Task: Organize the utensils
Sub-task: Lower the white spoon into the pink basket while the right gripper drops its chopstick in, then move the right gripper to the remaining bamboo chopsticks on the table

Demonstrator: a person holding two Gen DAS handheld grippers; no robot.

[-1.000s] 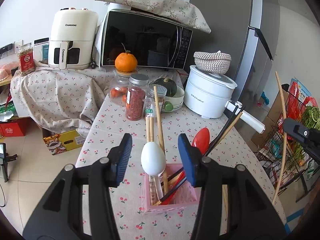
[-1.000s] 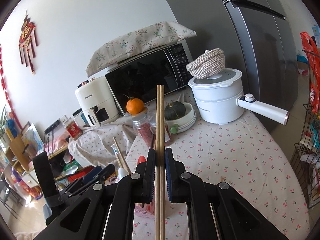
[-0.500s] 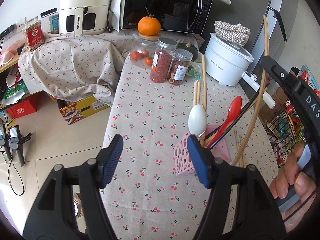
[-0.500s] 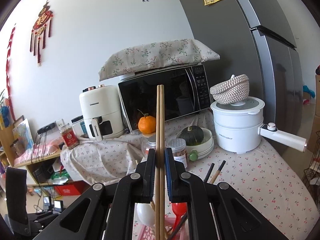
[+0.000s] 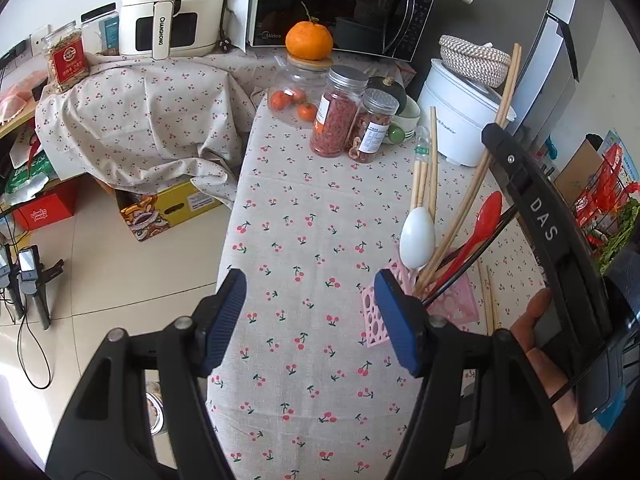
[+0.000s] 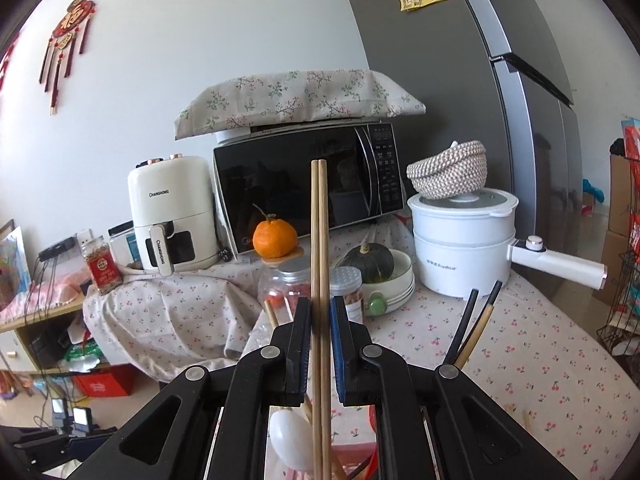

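Observation:
A pink perforated utensil holder (image 5: 456, 304) stands on the cherry-print tablecloth (image 5: 304, 240). It holds a white spoon (image 5: 417, 237), a red spoon (image 5: 482, 220), wooden chopsticks (image 5: 425, 172) and dark chopsticks (image 6: 474, 324). My right gripper (image 6: 320, 320) is shut on a pair of wooden chopsticks (image 6: 319, 240); in the left wrist view these chopsticks (image 5: 486, 156) slant down with their lower ends in the holder. My left gripper (image 5: 310, 312) is open and empty, left of and nearer than the holder. Another chopstick pair (image 5: 486, 300) lies on the cloth right of the holder.
Spice jars (image 5: 340, 118), a glass jar (image 5: 298, 88) topped by an orange, a bowl with a squash (image 6: 370, 264), a white electric pot (image 6: 464, 240), a microwave (image 6: 308, 184) and an air fryer (image 6: 172, 216) stand at the back. The table's left edge (image 5: 236, 208) drops to the floor.
The right gripper has lowered its chopsticks so their ends stand in the holder. The left gripper has drawn back and left, away from the holder, still open.

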